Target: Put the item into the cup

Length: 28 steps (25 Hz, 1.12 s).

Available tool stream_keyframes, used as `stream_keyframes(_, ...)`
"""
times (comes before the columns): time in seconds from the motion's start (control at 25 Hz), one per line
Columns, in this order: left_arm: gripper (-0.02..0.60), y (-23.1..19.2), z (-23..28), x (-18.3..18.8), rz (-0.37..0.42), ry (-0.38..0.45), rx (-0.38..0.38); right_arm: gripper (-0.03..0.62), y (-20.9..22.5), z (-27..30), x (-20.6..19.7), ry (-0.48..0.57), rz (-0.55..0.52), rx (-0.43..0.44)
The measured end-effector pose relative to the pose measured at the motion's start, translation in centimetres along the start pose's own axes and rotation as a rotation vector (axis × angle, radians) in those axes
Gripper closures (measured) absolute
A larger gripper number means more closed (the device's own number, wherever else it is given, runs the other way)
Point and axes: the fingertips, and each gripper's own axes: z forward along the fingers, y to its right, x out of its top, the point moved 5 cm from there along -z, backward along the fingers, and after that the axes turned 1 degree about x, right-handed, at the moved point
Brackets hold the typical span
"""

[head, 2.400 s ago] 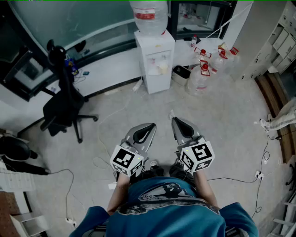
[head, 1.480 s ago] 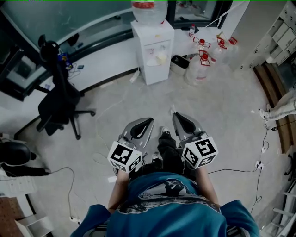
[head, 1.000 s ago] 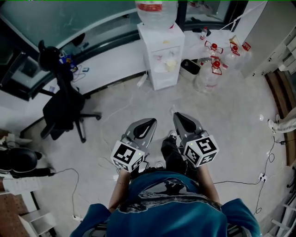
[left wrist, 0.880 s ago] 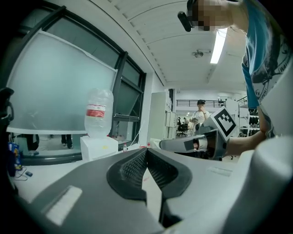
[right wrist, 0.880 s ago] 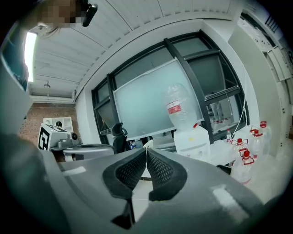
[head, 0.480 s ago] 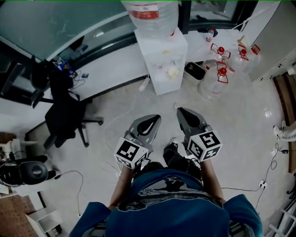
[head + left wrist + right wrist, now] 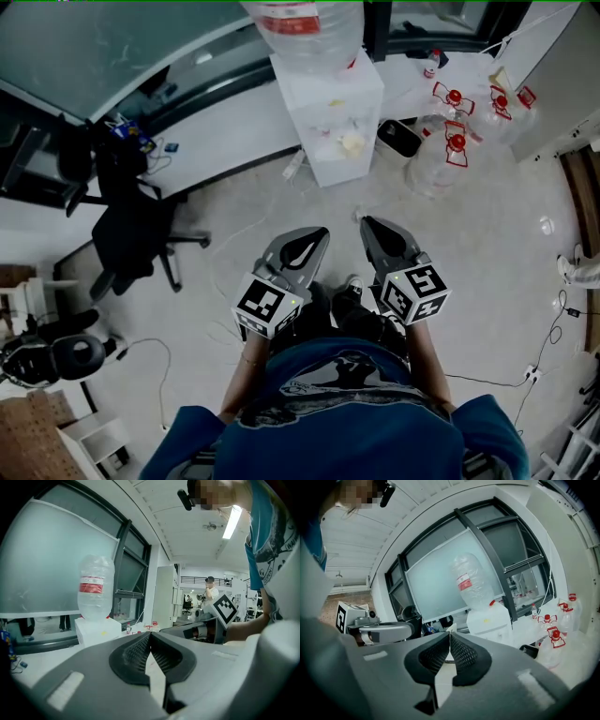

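No cup and no item show in any view. In the head view my left gripper [image 7: 314, 234] and right gripper [image 7: 367, 223] are held side by side in front of the person's body, above the grey floor. Both point toward a white water dispenser [image 7: 328, 103]. The left gripper [image 7: 150, 634] has its dark ribbed pads meeting at the tips, shut with nothing between them. The right gripper [image 7: 450, 633] is likewise shut and holds nothing. Each gripper view shows the other gripper off to its side.
The dispenser carries a big clear bottle with a red label [image 7: 95, 592]. Several water jugs with red caps [image 7: 450, 150] stand to its right, near a dark bin [image 7: 398, 138]. A black office chair [image 7: 127, 234] stands at the left, by a white desk. Cables [image 7: 553, 328] lie on the floor.
The person has walked toward the water dispenser, which now lies closer and higher in the head view. Both grippers stayed shut, side by side and empty.
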Motion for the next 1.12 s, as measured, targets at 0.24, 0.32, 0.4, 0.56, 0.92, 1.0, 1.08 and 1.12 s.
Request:
stream_keyframes(0.24, 0.583, -1.9, 0.8, -0.3, -0.004, -0.028, -0.025, 0.588, 0.5, 1.4, -0.7, -0.014, 0.034, -0.023)
stream_keyframes(0.32, 0.583, -3.0, 1.5, -0.5, -0.003, -0.036, -0.051, 0.588, 1.0, 2.3, -0.8, -0.013, 0.048, -0.044)
stream_keyframes(0.4, 0.583, -4.4, 2.4, -0.4, 0.007, -0.043, -0.081, 0.588, 1.8, 3.4, -0.9, -0.014, 0.065, -0.073)
stream_keyframes(0.56, 0.583, -8.0, 5.0, 0.9, 0.048, -0.046, -0.142, 0.588, 3.9, 6.7, -0.6, -0.018, 0.094, -0.139)
stream_keyframes(0.92, 0.583, -16.5, 10.4, 1.2, 0.080, -0.115, -0.308, 0.588, 9.8, 14.5, -0.6, -0.025, 0.149, -0.318)
stream_keyframes(1.0, 0.583, -17.9, 11.4, 0.6, 0.077, -0.131, -0.338, 0.588, 11.1, 16.1, -1.1, -0.040, 0.151, -0.337)
stream_keyframes(1.08, 0.583, -18.9, 12.3, -0.1, 0.082, -0.151, -0.365, 0.588, 12.5, 17.7, -1.9, -0.055, 0.155, -0.351)
stream_keyframes(1.12, 0.583, -19.4, 12.8, -0.5, 0.086, -0.162, -0.379, 0.587, 13.2, 18.4, -2.4, -0.062, 0.163, -0.357)
